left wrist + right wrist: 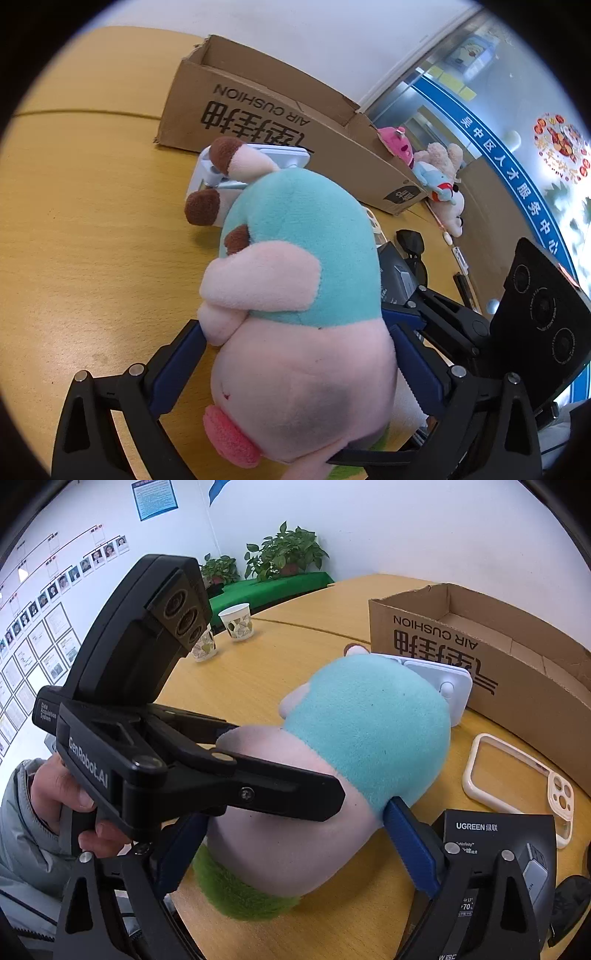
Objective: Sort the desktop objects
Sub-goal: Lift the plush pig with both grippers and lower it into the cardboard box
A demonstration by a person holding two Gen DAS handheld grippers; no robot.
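- My left gripper [365,786] covers the plush's [369,723] near side, so I cannot see my pads pressing on it.
- The plush hides most of the white stand [207,173].
- The black box [491,834] is cut off by the picture's bottom edge.
- The wall papers [55,624] are too small to read.

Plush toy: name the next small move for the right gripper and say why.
Probably close the right gripper on the plush toy. Its blue pads bracket the pink body without clearly squeezing, while the left gripper already clamps it. A second firm hold would let both lift it toward the open cardboard box.
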